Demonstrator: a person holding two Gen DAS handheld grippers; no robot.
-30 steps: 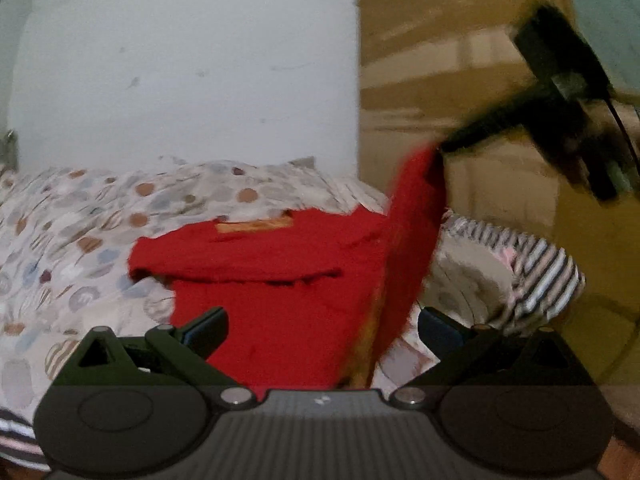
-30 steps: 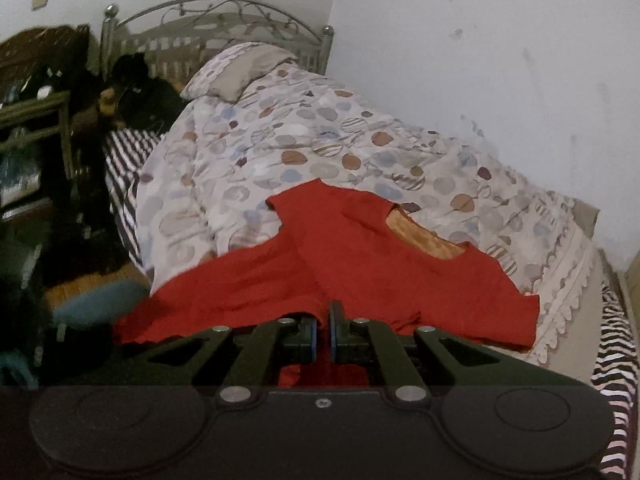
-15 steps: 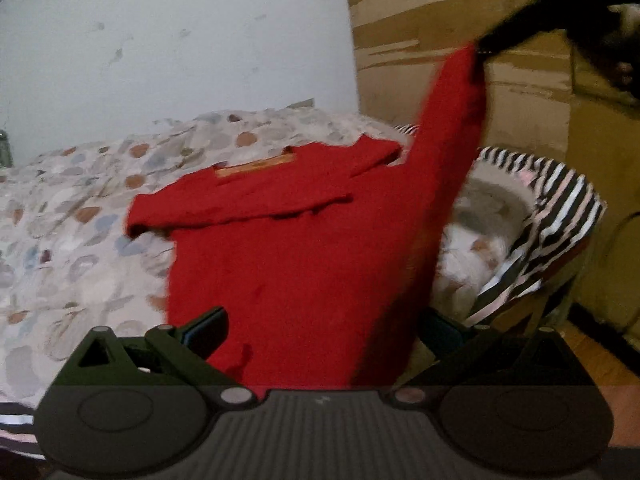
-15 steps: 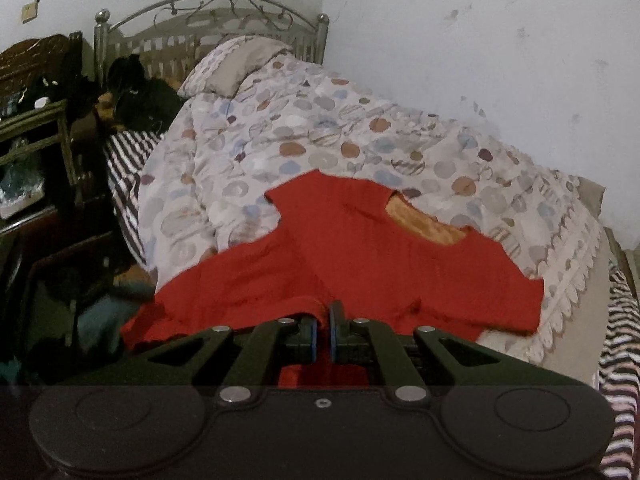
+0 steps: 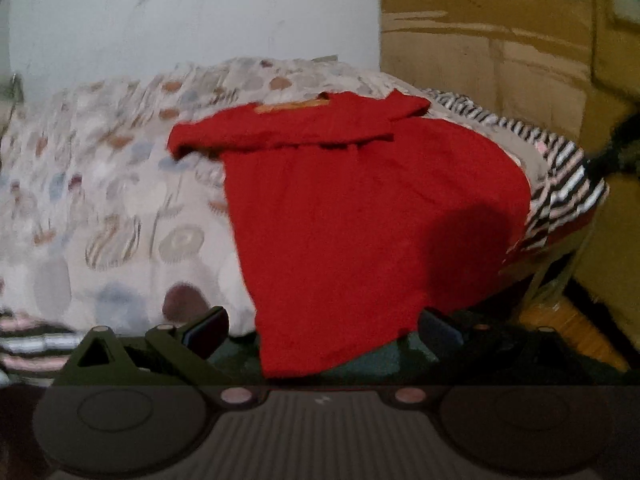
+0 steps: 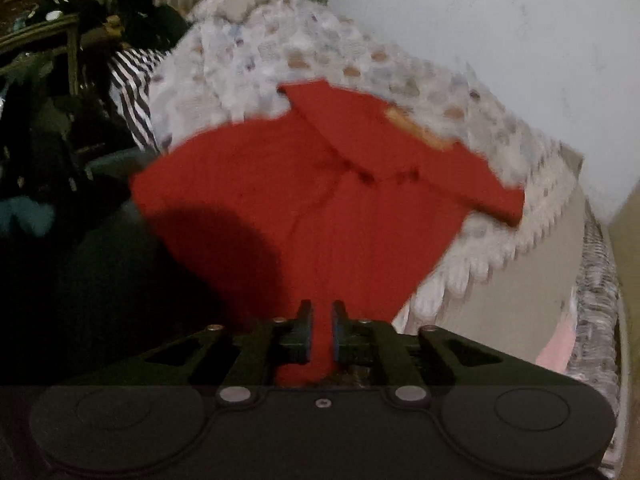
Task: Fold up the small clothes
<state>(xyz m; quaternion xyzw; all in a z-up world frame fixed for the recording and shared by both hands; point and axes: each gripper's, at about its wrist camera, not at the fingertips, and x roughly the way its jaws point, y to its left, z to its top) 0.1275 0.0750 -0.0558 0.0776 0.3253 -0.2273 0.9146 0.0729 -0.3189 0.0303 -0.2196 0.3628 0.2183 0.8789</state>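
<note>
A small red shirt lies spread on the spotted quilt, with its hem hanging over the bed's edge. Its top part is folded down across the chest. My left gripper is open, with the hem hanging between its fingers. My right gripper is shut on the red shirt's hem and holds it stretched toward me. An orange neck lining shows at the collar.
A white wall stands behind the bed. Brown cardboard stands at the right. A black-and-white striped cloth hangs at the bed's corner. Dark furniture and a metal bedhead stand far left in the right wrist view.
My right gripper has brought the lifted side of the shirt down, so the shirt now lies flat and spread. Both cameras have pulled back and lower toward the bed's edge.
</note>
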